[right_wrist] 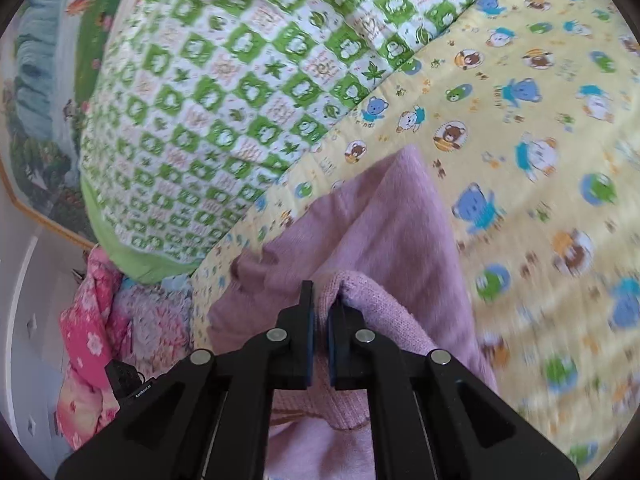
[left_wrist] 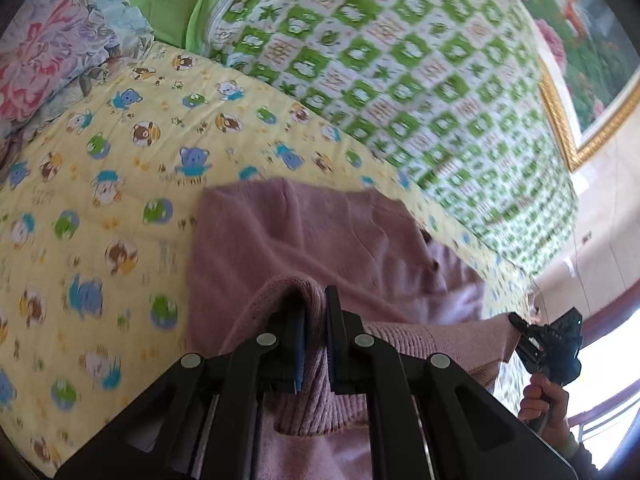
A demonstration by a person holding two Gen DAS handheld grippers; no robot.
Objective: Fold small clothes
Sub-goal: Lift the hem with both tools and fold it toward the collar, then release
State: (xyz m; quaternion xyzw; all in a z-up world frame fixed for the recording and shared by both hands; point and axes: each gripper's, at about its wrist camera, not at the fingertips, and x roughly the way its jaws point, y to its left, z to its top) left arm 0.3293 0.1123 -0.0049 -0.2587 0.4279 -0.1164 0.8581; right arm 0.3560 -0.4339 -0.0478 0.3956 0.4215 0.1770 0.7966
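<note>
Pinching the ribbed hem of the pink sweater [left_wrist: 320,240], the left gripper [left_wrist: 316,320] has both fingers closed on the knit. Right gripper [right_wrist: 320,312] likewise clamps a ribbed edge of the same sweater. The garment hangs ahead of both tools over the yellow bear-print sheet [left_wrist: 100,184]. A green-patterned quilt [left_wrist: 400,60] lies beyond it. A framed painting [left_wrist: 592,60] sits far right of the left tool.
</note>
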